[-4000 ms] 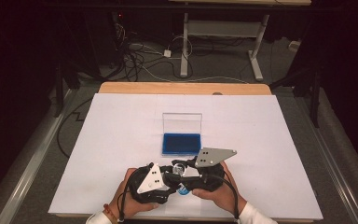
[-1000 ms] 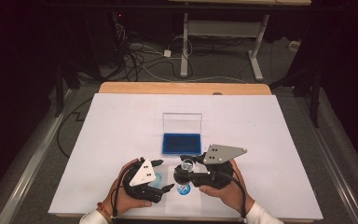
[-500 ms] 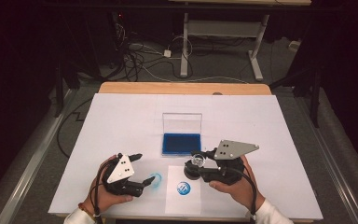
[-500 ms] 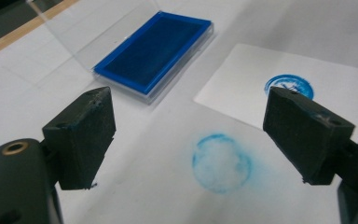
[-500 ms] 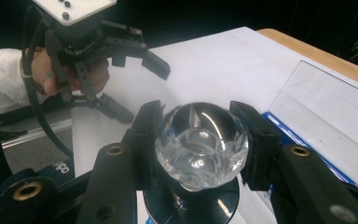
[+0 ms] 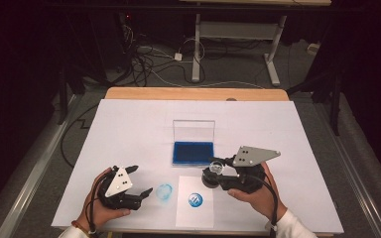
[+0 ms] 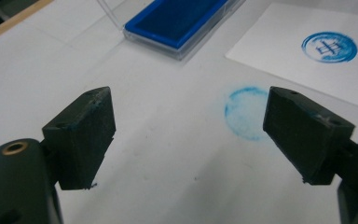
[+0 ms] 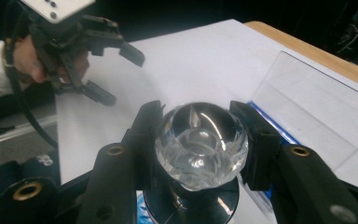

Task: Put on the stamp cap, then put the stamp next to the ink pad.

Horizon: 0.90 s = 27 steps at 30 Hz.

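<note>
Nearest, left gripper (image 6: pixel 140 182): held low over the white sheet near the table's front edge, jaws spread wide with nothing between them; in the left gripper view the bare sheet lies between the two black pads.
Blue smudge (image 6: pixel 164 192): a faint round ink mark on the sheet just beyond the open jaws, between the left gripper and the paper.
Paper (image 6: pixel 195 218): a small white slip lying flat close to the front edge, bearing a round blue stamp print (image 6: pixel 195 200) near its middle.
Right gripper (image 6: pixel 213 172): held just past the paper's far right corner, jaws closed on the clear faceted knob of the stamp (image 8: pixel 200 144).
Stamp: upright between the jaws, its dark round base below the knob; whether the base touches the sheet, I cannot tell.
Ink pad (image 6: pixel 193 152): a blue tray just behind the paper, its clear lid (image 6: pixel 194 131) standing up at the far side; the stamp sits just beside its right front corner.
Open room: wide bare sheet to the left, to the right and beyond the lid, up to the wooden strip (image 6: pixel 193 94) at the table's far edge.
In the way: the raised lid blocks the far side of the ink pad; its front and sides are free.
Beyond: dark floor with cables and a desk frame.
</note>
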Motion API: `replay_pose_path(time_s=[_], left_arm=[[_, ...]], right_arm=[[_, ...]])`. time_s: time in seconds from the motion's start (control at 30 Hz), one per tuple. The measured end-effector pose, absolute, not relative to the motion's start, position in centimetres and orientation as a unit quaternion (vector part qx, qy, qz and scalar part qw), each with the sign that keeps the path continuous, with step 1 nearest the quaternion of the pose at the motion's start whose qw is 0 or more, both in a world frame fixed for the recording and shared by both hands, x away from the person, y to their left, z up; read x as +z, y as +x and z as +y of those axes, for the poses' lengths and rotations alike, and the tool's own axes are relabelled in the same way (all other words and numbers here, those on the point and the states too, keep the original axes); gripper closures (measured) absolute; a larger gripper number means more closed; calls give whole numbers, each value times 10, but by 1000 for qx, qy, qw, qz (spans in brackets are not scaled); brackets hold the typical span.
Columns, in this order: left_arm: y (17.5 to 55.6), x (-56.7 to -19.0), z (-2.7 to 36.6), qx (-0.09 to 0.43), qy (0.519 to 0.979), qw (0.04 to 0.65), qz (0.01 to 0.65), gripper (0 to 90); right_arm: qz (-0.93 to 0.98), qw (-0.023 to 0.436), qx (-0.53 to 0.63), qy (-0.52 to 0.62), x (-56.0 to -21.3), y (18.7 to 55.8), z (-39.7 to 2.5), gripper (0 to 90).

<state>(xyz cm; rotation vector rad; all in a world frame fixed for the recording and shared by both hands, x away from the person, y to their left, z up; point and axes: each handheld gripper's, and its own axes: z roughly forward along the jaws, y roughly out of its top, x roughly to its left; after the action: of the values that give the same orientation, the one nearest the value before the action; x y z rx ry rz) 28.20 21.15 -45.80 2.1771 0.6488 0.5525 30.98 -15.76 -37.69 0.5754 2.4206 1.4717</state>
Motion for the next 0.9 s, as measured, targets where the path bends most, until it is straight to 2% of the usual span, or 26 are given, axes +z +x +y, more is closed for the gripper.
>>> replay_pose_path(time_s=[0.3,0.9], left_arm=[[277,-466,221,217,861,377,264,163],[277,-465,229,217,852,386,281,163]], right_arm=[[833,139,493,209,-377,315,-165,565],[821,180,483,247,-361,331,-186,565]])
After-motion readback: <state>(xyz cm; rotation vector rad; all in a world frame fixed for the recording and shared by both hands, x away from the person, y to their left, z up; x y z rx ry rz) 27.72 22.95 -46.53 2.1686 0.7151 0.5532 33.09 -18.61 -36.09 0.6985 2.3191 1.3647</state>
